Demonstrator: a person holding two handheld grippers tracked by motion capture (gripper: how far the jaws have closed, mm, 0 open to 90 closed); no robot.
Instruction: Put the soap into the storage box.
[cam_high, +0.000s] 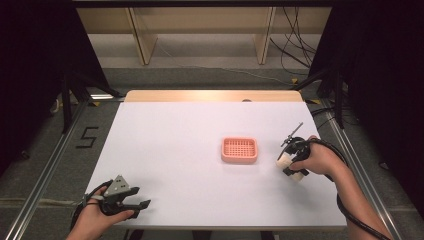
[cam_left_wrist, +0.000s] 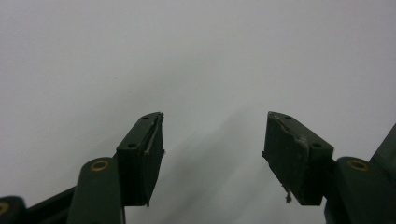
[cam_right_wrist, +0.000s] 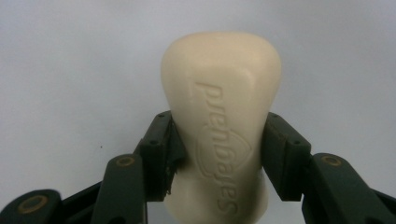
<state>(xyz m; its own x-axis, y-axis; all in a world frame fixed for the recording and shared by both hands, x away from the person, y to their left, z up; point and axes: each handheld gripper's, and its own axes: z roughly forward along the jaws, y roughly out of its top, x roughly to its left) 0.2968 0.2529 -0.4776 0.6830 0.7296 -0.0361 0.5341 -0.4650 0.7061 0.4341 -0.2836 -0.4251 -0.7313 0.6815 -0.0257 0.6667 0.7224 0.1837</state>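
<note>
One soap bar (cam_right_wrist: 222, 126), one pink soap tray (cam_high: 239, 150), two hand-held grippers.

Cream soap bar (cam_right_wrist: 222, 126) (embossed) beside empty pink dish (cam_high: 239, 150).

The worktop (cam_high: 165, 150) is white and flat. A small pink basket (cam_high: 239, 150) sits on it, a bit right of the middle.

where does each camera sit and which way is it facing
High view: above the person's side, looking forward and down on the table; both forearms, left gripper, right gripper, pink tray.
Left gripper view: rides the left gripper, looking along its open jaws at bare table.
Right gripper view: rides the right gripper, looking along jaws shut on a soap bar.
Shared: the soap shows in high and right gripper views.
</note>
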